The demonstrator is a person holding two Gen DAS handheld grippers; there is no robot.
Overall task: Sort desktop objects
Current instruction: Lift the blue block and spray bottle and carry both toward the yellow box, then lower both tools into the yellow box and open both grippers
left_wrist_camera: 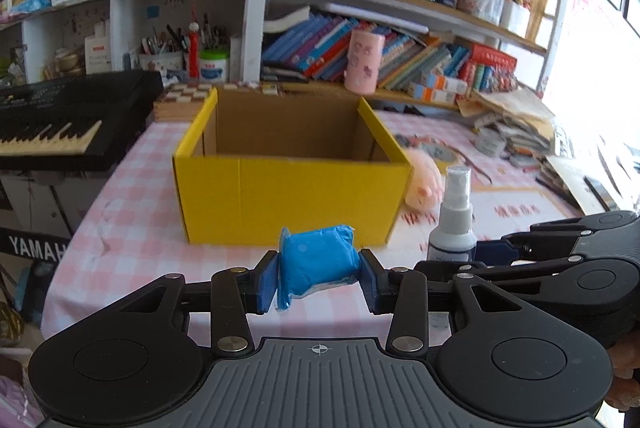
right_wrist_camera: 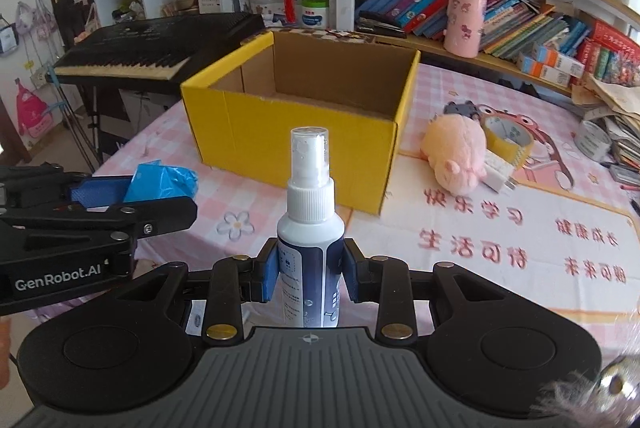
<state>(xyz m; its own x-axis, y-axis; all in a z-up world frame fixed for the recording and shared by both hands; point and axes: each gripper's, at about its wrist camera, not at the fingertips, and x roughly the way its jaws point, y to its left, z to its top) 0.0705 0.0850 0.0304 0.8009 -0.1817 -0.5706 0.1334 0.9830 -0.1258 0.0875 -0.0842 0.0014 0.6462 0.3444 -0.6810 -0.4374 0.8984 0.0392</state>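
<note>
My left gripper [left_wrist_camera: 319, 278] is shut on a blue packet [left_wrist_camera: 318, 262], a soft plastic-wrapped bundle held just in front of the open yellow cardboard box [left_wrist_camera: 288, 196]. My right gripper [right_wrist_camera: 309, 276] is shut on a white spray bottle [right_wrist_camera: 310, 224] with a clear cap, held upright. In the right wrist view the yellow cardboard box [right_wrist_camera: 288, 132] looks empty, and the left gripper with the blue packet [right_wrist_camera: 164, 182] is at the left. In the left wrist view the spray bottle [left_wrist_camera: 454, 224] stands up at the right, beside the box.
A pink plush toy [right_wrist_camera: 456, 152], a roll of yellow tape [right_wrist_camera: 506, 138], a white charger plug [right_wrist_camera: 498, 172] and a grey tape roll [right_wrist_camera: 592, 140] lie on the pink checked tablecloth [right_wrist_camera: 500, 228] right of the box. A black keyboard [left_wrist_camera: 68, 120] stands left; bookshelves behind.
</note>
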